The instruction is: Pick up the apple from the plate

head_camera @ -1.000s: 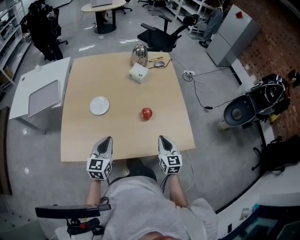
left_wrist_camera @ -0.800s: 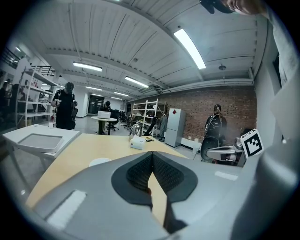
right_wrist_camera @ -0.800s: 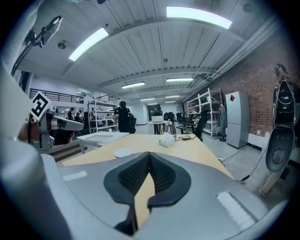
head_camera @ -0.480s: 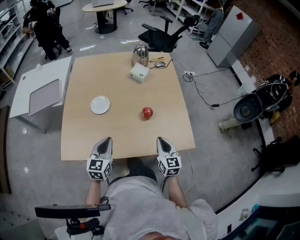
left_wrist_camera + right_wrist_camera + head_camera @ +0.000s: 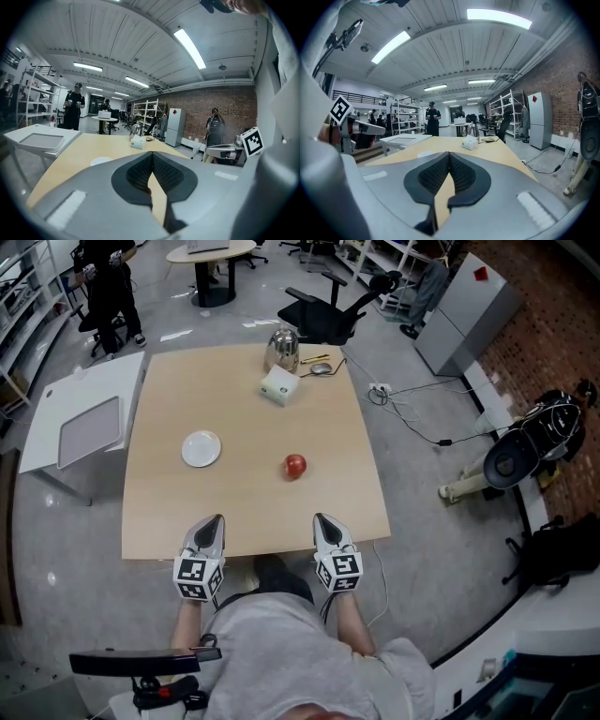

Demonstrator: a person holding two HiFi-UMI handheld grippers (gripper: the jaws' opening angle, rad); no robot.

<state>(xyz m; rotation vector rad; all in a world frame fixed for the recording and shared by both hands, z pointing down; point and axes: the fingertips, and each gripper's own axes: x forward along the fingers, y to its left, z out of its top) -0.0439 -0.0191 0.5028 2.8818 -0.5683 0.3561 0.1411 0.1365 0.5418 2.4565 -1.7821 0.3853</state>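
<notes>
Head view: the pale wooden table (image 5: 244, 409) is laid out as it was a second ago. The red apple (image 5: 294, 466) has not moved. It sits on bare tabletop, right of the white round plate (image 5: 201, 448) and well apart from it. The plate is empty. The left gripper (image 5: 217, 517) is unchanged at the near table edge. The right gripper (image 5: 319, 517) has drifted a touch to the left. The person in dark clothes (image 5: 111, 287) at top left now stands where before they were lower and further left. The black round machine (image 5: 514, 463) on the floor at right has shifted and turned. The shiny metal kettle (image 5: 280, 349) and small white box (image 5: 278, 385) are in place at the far edge.

Left gripper view: the left gripper (image 5: 152, 154) has its fingers together at the tips, with nothing between them. The plate (image 5: 99, 161) shows just over the gripper body, and the white box (image 5: 137, 144) lies further off. The apple cannot be made out with certainty.

Right gripper view: the right gripper (image 5: 449, 153) has its fingers closed and empty. A sliver of the plate (image 5: 425, 153) shows, with the box (image 5: 469, 143) and kettle (image 5: 472, 129) beyond. The apple is hidden behind the gripper body.
</notes>
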